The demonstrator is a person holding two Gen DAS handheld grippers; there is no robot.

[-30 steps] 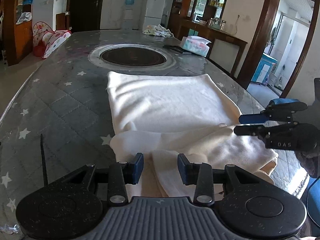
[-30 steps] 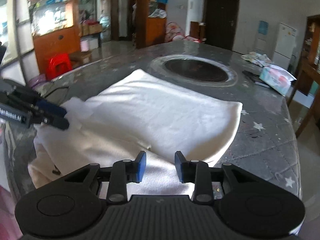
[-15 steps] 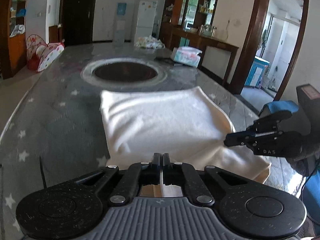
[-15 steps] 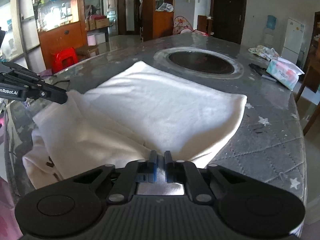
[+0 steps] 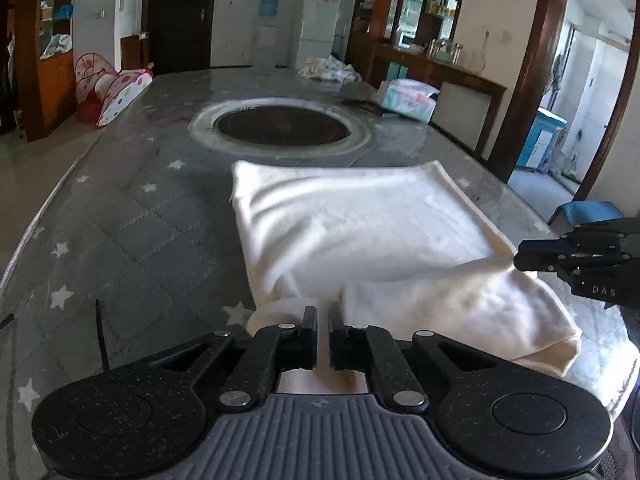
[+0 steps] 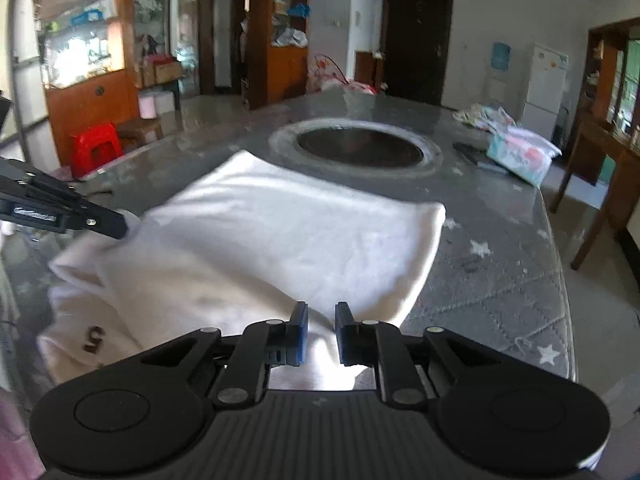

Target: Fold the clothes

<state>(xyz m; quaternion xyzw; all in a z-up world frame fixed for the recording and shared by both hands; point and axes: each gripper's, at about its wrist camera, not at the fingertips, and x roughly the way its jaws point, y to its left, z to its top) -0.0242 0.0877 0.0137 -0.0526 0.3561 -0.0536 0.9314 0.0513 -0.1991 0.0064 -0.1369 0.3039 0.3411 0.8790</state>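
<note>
Pinching the near hem of the cream garment [image 5: 360, 232] at 6 o'clock, left gripper [image 5: 323, 334] is clamped on cloth; right gripper [image 6: 321, 332] also has fabric between its jaws, which are opening slightly. Both hold near corners, likely to carry the hem toward 12. Garment lies mid-table [image 5: 132, 240] — bare tabletop beyond, burner ring [image 5: 284, 126] at 12, table edge close at 3.

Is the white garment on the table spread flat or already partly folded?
Partly folded: the white garment lies doubled on the table, its near edge bunched and lifted.
</note>
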